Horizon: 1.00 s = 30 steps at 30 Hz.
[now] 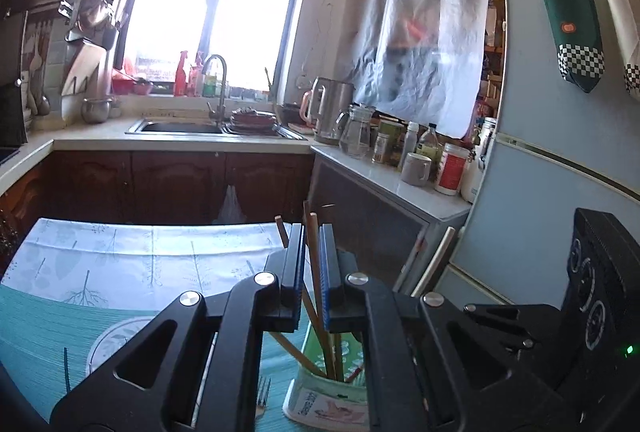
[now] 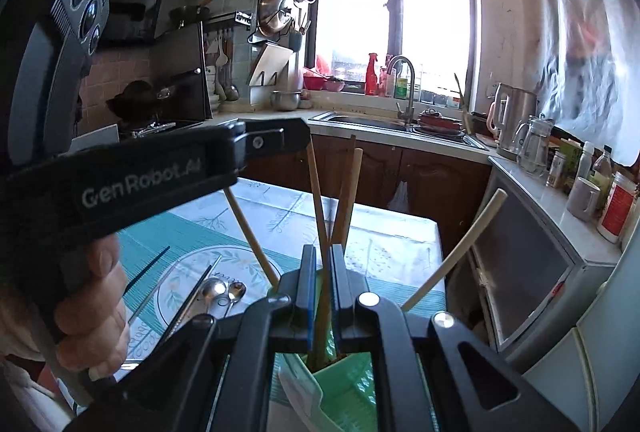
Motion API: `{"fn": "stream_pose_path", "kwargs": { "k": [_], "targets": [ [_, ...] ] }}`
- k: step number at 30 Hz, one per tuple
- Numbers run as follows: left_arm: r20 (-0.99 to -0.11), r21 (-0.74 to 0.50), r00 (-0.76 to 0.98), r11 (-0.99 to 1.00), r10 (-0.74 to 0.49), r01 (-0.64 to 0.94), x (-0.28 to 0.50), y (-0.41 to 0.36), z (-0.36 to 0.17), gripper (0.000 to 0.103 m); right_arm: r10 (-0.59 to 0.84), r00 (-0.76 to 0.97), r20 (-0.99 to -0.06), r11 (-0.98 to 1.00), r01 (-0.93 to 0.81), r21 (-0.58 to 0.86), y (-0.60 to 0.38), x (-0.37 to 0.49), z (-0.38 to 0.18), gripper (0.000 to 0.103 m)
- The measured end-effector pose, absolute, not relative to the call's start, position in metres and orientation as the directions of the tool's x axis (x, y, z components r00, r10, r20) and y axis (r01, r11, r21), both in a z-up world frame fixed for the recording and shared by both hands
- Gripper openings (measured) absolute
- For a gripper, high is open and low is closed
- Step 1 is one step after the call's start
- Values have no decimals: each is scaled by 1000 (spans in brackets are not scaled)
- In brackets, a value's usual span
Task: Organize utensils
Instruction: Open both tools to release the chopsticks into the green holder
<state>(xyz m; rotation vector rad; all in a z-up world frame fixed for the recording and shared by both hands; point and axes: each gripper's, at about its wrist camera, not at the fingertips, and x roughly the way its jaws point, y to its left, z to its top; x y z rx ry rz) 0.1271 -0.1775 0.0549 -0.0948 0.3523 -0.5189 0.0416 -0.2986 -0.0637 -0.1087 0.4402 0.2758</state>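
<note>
"GenRobot.AI" stands in white letters on the black left claw (image 2: 276,144) body; other labels are illegible.

window (image 1: 216,4): bright daylight | sink (image 1: 180,128) below | dark wood cabinets (image 1: 180,184) | white curtain (image 1: 424,32) right

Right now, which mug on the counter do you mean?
Find the fridge on the right, then the white counter beside it, crowded with bottles and jars. The mug stands at the front, left of the red-labelled tub: plain grey, with a handle.
</note>
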Motion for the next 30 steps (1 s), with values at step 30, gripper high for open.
{"fn": "stream_pose_path", "kwargs": {
  "k": [30],
  "targets": [
    [-538,-236,729,905,-424,353,78,-47,31,45,380,785,-490,919,-380,104,-265,21,-69,6]
  ]
}}
